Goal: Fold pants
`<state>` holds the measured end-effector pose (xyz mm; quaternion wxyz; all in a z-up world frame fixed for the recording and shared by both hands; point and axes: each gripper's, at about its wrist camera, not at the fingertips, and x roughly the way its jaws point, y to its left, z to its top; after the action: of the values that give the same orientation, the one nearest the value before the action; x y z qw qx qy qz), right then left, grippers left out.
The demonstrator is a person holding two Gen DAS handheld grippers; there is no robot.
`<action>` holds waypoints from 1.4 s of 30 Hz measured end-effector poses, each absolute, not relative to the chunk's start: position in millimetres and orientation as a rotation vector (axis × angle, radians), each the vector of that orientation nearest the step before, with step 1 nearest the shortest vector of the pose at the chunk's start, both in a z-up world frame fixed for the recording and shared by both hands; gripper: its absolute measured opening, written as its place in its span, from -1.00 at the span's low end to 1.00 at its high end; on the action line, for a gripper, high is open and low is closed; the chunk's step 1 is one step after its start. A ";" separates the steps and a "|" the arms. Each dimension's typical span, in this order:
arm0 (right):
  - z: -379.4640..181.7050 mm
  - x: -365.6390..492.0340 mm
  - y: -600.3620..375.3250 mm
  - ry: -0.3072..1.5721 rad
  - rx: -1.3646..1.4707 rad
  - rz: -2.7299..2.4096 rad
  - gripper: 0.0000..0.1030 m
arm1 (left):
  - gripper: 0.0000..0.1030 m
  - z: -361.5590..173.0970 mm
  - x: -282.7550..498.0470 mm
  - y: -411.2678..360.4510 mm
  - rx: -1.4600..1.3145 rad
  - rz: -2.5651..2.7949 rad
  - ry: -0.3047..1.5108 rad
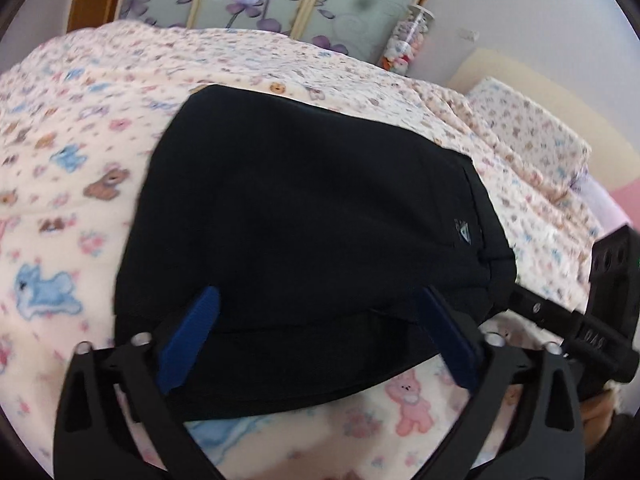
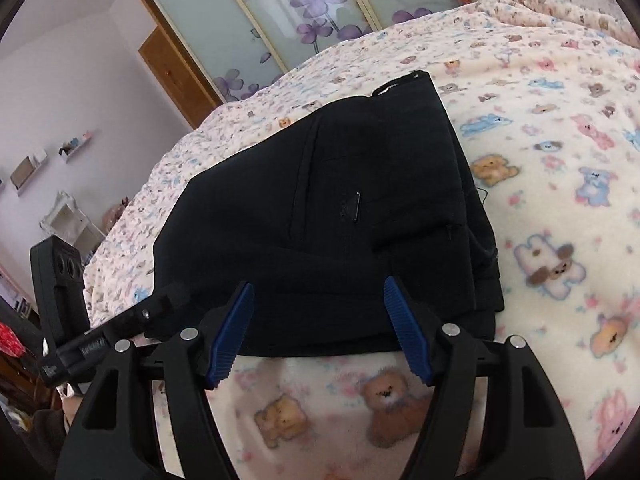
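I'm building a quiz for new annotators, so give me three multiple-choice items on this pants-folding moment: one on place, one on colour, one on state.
1. Where do the pants lie?
A. On a bear-print blanket
B. On a wooden floor
C. In a basket

2. What colour are the finger pads of each hand-held gripper?
A. Red
B. Blue
C. White

3. How do the two hand-held grippers stand?
A. Both open, holding nothing
B. Both shut on the pants
C. One open, one shut

Answers: 1 A, the black pants rest folded on the blanket. 2 B, the pads are blue in both views. 3 A, the left hand-held gripper and right hand-held gripper each show wide-apart fingers gripping no cloth.
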<state>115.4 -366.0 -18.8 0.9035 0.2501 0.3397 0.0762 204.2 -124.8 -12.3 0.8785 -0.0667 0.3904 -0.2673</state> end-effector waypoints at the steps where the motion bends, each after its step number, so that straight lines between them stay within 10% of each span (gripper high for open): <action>1: -19.7 112.8 -366.8 0.694 0.535 0.167 0.35 | 0.96 -14.6 203.9 -127.8 -0.117 -0.544 0.807; 42: 9.6 -35.2 -270.0 0.577 0.124 -0.212 0.97 | 0.97 6.6 13.9 -81.5 0.054 -0.151 0.595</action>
<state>-35.2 -270.0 9.6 0.9513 0.0611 0.2836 -0.1044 13.9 -81.5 6.6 0.9530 0.0265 0.2926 -0.0745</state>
